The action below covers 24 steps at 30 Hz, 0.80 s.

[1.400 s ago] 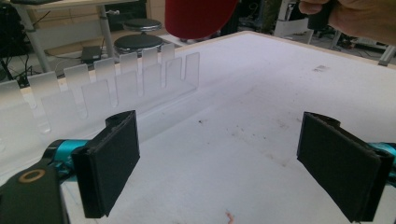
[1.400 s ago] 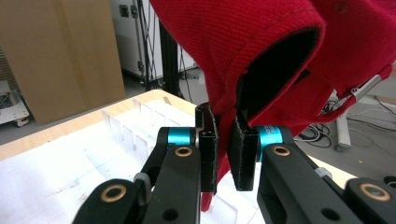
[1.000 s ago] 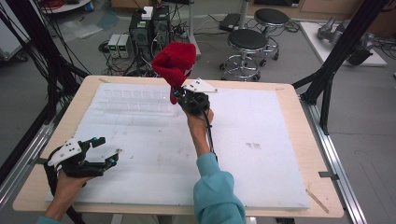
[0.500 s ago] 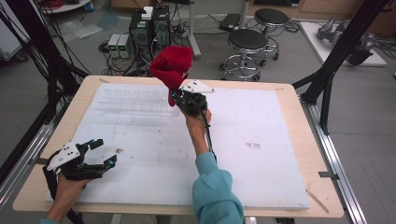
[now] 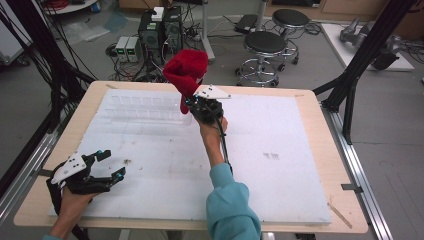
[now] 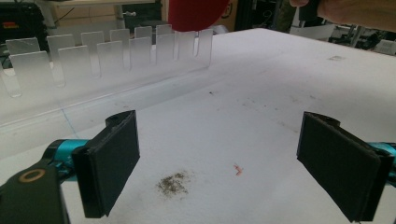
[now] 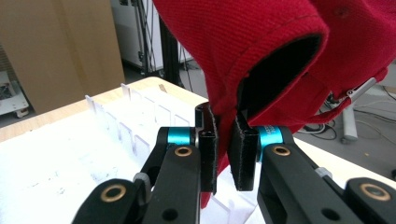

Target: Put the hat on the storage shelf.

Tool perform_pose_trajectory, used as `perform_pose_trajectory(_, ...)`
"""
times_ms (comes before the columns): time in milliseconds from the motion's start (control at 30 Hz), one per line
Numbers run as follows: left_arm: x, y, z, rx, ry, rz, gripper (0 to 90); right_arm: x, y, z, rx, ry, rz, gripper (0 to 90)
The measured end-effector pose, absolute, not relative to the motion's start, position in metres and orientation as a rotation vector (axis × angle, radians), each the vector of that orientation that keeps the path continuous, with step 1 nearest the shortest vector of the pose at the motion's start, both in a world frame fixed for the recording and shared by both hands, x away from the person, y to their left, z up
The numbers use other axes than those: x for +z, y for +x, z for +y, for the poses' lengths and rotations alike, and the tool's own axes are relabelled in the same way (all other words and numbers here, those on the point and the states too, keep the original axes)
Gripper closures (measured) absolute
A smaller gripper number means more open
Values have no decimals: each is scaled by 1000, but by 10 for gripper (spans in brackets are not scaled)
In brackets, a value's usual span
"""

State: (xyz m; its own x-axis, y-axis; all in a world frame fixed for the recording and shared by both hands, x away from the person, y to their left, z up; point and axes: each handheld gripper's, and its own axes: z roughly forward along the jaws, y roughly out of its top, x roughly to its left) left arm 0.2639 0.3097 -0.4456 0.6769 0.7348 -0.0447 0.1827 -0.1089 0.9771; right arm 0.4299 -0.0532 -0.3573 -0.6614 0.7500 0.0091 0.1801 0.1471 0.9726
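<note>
Little has changed since the earlier frames: the red cap is held at nearly the same place above the far edge of the table, and the left tongs are kept at the near left corner.

From the high view, the cap is seen lifted in the right tongs, hanging over the right end of a clear rack which lies on the white sheet. The left tongs are open and nothing is held in them.

From the left gripper view, the two pads are seen wide apart over the bare sheet, with only a small dark smudge and a red crumb between them. Farther off, the rack is seen with its row of upright dividers, and its slots seem to be empty. The lower part of the cap is seen just behind the right end of it.

From the right gripper view, the right tongs are closed on a thin edge of the cap's fabric. The rack's dividers are seen below.

Only a little cloth is gripped, so the cap could probably slip out if it is swung or pulled. If it is lowered carelessly, the fabric may catch on a divider, and the light rack could be pushed or tipped.
</note>
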Motion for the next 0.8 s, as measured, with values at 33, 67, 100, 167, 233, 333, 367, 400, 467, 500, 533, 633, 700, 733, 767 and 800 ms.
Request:
perform_pose_trajectory(33,-446,264,309,551,1649,757,134,-357,429,-53,1537,881,1946,835)
perform_pose_trajectory(67,-446,264,310,552,1652,754,134,-357,429,-52,1533,875,1949,835)
perform_pose_trajectory(100,-446,264,310,552,1652,754,134,-356,428,-50,1528,879,1950,836)
perform_pose_trajectory(167,-446,264,310,552,1649,757,134,-356,427,-48,1524,870,1953,835)
perform_pose_trajectory(233,-446,264,310,552,1649,757,134,-356,427,-48,1521,868,1954,836)
perform_pose_trajectory(333,-447,264,309,551,1652,756,134,-355,425,-46,1506,873,1956,836)
perform_pose_trajectory(367,-447,264,309,553,1651,756,134,-355,425,-46,1501,870,1957,835)
perform_pose_trajectory(400,-447,264,309,552,1650,757,134,-355,424,-45,1500,867,1960,835)
perform_pose_trajectory(467,-447,264,309,552,1648,757,134,-355,424,-43,1488,865,1975,835)
perform_pose_trajectory(500,-447,264,309,552,1648,757,134,-355,423,-41,1471,865,1984,835)
perform_pose_trajectory(533,-448,264,309,551,1646,756,134,-356,423,-40,1467,861,1988,835)
perform_pose_trajectory(633,-448,263,309,550,1643,755,134,-357,424,-37,1456,850,1983,835)
perform_pose_trajectory(700,-448,263,309,551,1643,754,134,-359,425,-36,1450,854,1988,835)
perform_pose_trajectory(733,-448,262,309,552,1645,752,134,-361,427,-36,1442,856,1991,835)
perform_pose_trajectory(767,-448,262,309,552,1644,752,134,-363,428,-36,1441,870,1999,835)
perform_pose_trajectory(800,-448,262,309,552,1642,753,134,-364,429,-36,1434,881,2008,835)
